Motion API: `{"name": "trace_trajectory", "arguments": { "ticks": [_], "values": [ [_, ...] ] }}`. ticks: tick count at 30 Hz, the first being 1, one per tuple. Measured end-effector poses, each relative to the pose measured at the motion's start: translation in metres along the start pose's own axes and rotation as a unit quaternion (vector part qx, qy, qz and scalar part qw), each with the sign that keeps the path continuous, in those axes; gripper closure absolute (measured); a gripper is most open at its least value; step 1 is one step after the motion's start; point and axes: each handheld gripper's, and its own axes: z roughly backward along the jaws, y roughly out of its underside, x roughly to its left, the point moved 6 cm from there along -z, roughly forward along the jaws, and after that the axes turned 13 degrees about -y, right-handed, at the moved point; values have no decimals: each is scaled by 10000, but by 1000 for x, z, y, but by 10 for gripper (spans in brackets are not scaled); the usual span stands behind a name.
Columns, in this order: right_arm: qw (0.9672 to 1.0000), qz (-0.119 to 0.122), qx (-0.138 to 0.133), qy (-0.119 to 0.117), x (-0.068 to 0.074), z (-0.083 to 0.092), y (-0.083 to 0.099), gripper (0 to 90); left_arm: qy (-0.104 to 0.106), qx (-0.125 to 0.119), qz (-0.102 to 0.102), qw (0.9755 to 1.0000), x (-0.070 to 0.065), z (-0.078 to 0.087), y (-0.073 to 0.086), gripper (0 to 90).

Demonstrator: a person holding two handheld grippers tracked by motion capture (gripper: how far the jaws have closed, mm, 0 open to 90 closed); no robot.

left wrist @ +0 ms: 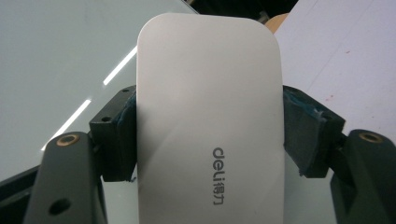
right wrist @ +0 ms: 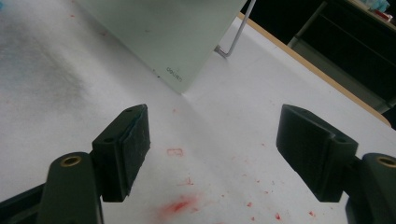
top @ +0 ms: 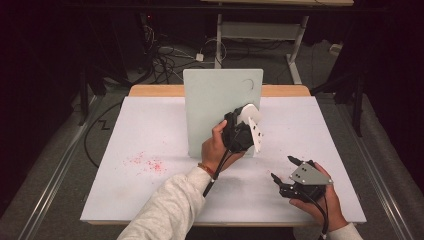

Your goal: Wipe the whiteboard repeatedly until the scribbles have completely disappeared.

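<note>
A pale green-white board stands upright in the middle of the table. My left gripper is raised in front of its right part, shut on a white eraser that is close to the board's face. In the left gripper view the eraser, printed "deli", sits clamped between both pads with the board right behind it. My right gripper rests low near the table's front right, open, with nothing between its pads. A faint dark curl marks the board's upper right.
The table is covered with a white sheet carrying red specks at the left and red smears under the right gripper. A wire stand leg props the board from behind. Cables and a desk frame lie on the floor beyond.
</note>
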Motion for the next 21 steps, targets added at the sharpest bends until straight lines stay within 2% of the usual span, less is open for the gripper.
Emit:
{"name": "trace_trajectory", "arguments": {
  "ticks": [2,5,6,7,10,11,15,21],
  "values": [
    [10000,4,-6,14,0,0,0,264,19,-5,46,10000,3,0,-3,284],
    [10000,-22,-9,24,-1,1,0,264,-98,-121,89,9998,16,-2,-13,287],
    [10000,-28,-6,25,-1,1,0,264,-98,-121,89,9998,16,-2,-13,287],
    [10000,-34,-8,20,-1,1,1,265,-124,-100,205,9997,28,-4,-20,287],
    [10000,-32,0,15,-1,1,1,265,-281,-64,263,9992,49,-7,-32,288],
    [10000,-29,-6,17,-1,1,1,265,-281,-64,263,9992,49,-7,-32,288],
    [10000,-45,-34,43,-2,2,0,265,-368,-9,390,9986,75,-12,-45,288],
    [10000,-50,-38,35,-2,2,0,265,-408,14,387,9984,75,-13,-47,288]
  ]
}}
